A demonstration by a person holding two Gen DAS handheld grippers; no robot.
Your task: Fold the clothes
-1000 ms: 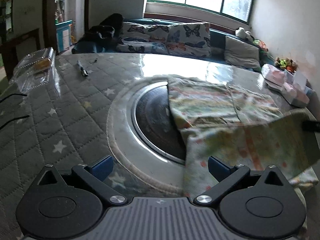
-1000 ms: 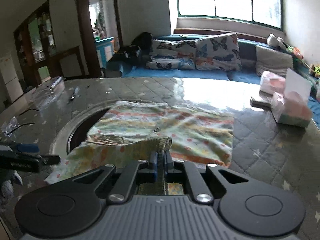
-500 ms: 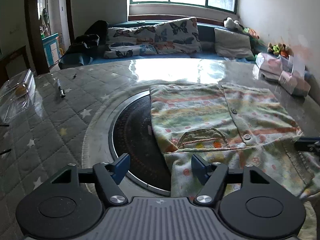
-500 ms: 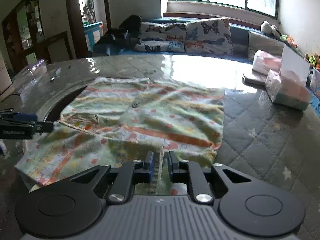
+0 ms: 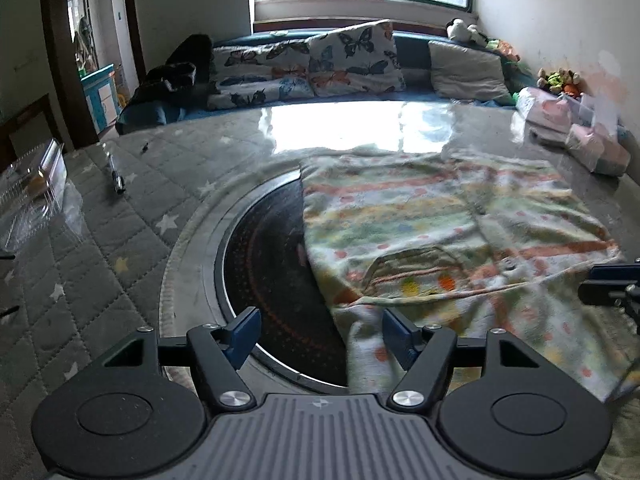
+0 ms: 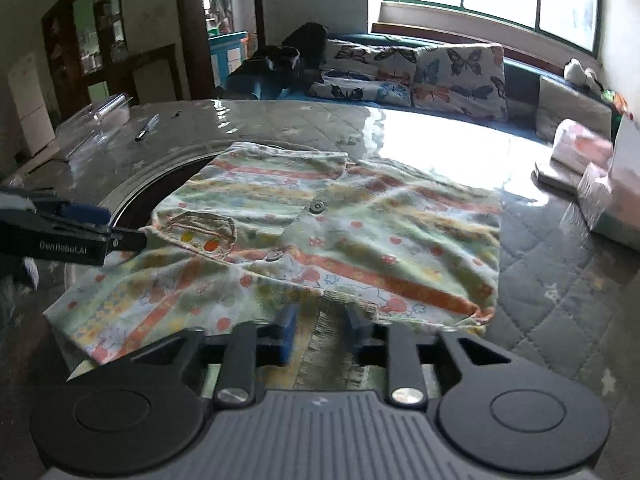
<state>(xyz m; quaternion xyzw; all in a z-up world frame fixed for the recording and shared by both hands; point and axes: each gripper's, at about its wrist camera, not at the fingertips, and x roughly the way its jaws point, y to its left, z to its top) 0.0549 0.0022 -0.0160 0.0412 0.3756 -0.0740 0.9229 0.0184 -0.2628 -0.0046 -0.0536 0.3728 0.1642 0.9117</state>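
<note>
The quilted, star-patterned surface (image 5: 100,264) carries a round black inset (image 5: 276,276). A striped, dotted child's shirt (image 6: 340,232) lies spread flat, partly over that inset. A clear plastic container (image 5: 32,196) at the far left edge holds something orange. The left hand-held gripper (image 5: 320,334) is spread wide at the shirt's near edge. The right hand-held gripper (image 6: 322,330) stands parted over the ribbed hem.

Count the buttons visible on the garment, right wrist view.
2. One button sits mid-garment on the placket; the other button lies lower, beside the pocket. Folds may hide more.
</note>
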